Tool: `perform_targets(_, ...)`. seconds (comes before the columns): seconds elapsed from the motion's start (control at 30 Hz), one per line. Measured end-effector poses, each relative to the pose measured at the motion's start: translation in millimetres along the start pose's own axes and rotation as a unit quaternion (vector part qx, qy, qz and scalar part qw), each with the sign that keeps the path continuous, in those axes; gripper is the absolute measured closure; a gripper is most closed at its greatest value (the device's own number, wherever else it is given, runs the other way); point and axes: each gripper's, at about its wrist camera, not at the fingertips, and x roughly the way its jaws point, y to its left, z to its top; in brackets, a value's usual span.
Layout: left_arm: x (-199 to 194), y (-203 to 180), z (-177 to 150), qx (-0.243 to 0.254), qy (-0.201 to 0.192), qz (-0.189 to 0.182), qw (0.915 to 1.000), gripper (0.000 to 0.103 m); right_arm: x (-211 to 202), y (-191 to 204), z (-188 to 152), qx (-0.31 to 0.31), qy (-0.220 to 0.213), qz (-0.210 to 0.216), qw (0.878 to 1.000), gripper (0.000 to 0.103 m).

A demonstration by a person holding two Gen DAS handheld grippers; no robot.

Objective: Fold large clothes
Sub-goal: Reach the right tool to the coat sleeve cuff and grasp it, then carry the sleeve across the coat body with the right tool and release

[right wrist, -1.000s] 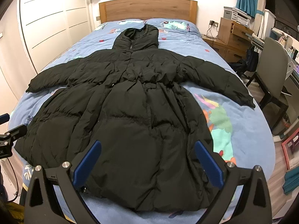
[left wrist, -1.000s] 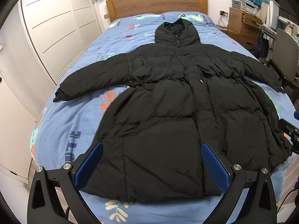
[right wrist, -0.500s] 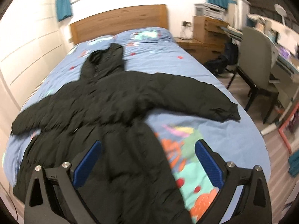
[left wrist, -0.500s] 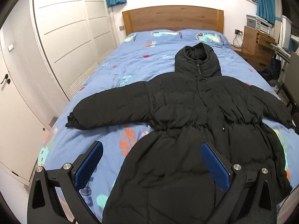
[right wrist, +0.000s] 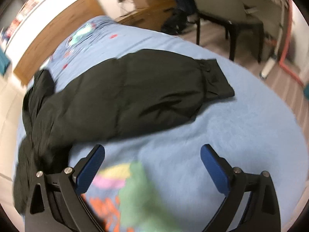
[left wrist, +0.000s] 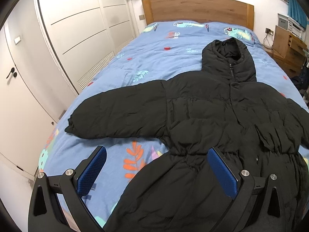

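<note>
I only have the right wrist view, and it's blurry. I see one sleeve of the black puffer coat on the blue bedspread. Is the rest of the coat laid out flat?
Observer: Yes. The black puffer coat lies front up, hood toward the wooden headboard.
Operator: And the other sleeve?
Observer: The other sleeve stretches straight out toward the white wardrobe.
Operator: Is the left gripper holding anything?
Observer: No, the left gripper is open, with nothing between its jaws.

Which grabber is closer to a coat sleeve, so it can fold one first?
Probably right. The right gripper is open, close to the sleeve; the left gripper sits farther from its sleeve's cuff.
</note>
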Motion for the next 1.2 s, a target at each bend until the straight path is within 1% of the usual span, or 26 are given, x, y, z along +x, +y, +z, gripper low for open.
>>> perform_targets(0.13,15,-8,4,-0.003,0.006,-0.005,1.0,0.001,24,-29,12,0.079,0.005,0.035,0.996,0.003)
perform_targets(0.23,23,-10,5,-0.009,0.006,-0.015,0.9998,0.001,38,-46,19,0.137,-0.003,0.073,0.988,0.003)
perform_targets(0.3,29,-13,5,-0.009,0.01,-0.018,0.9998,0.001,41,-55,25,0.162,-0.016,0.096,0.982,0.005)
perform_targets(0.33,31,-14,5,-0.008,0.012,-0.018,0.9997,0.001,43,-59,28,0.173,-0.023,0.107,0.979,0.009)
perform_targets(0.4,36,-15,4,-0.009,0.017,-0.019,0.9996,0.001,49,-60,36,0.184,-0.028,0.112,0.976,0.034)
perform_targets(0.43,37,-15,3,-0.009,0.018,-0.019,0.9996,0.001,53,-63,39,0.192,-0.028,0.112,0.975,0.056)
perform_targets(0.47,38,-14,3,-0.009,0.019,-0.018,0.9996,0.001,56,-63,40,0.198,-0.027,0.115,0.973,0.062)
perform_targets(0.53,39,-13,3,-0.01,0.019,-0.018,0.9996,0.001,60,-66,42,0.212,-0.028,0.127,0.969,0.063)
perform_targets(0.57,38,-12,3,-0.011,0.019,-0.018,0.9996,0.001,62,-65,45,0.213,-0.03,0.128,0.968,0.067)
perform_targets(0.6,37,-12,3,-0.012,0.018,-0.019,0.9996,0.001,60,-63,45,0.211,-0.034,0.13,0.968,0.071)
perform_targets(0.63,36,-11,3,-0.013,0.017,-0.019,0.9996,0.001,56,-60,45,0.206,-0.04,0.132,0.969,0.081)
perform_targets(0.67,34,-10,3,-0.015,0.015,-0.021,0.9996,0.001,53,-58,45,0.2,-0.046,0.136,0.969,0.089)
perform_targets(0.73,32,-7,3,-0.018,0.011,-0.025,0.9995,0.001,43,-50,50,0.182,-0.059,0.143,0.971,0.093)
perform_targets(0.83,25,-1,2,-0.024,0.004,-0.03,0.9992,0.001,25,-36,57,0.155,-0.079,0.158,0.972,0.096)
perform_targets(0.97,19,9,1,-0.04,-0.002,-0.036,0.9986,0.001,-11,-1,68,0.108,-0.106,0.191,0.97,0.096)
perform_targets(1.1,8,21,1,-0.051,-0.012,-0.048,0.9975,0.001,-47,47,72,0.055,-0.12,0.223,0.966,0.096)
perform_targets(1.2,2,34,0,-0.064,-0.008,-0.062,0.996,0.001,-67,85,66,0.014,-0.121,0.241,0.963,0.096)
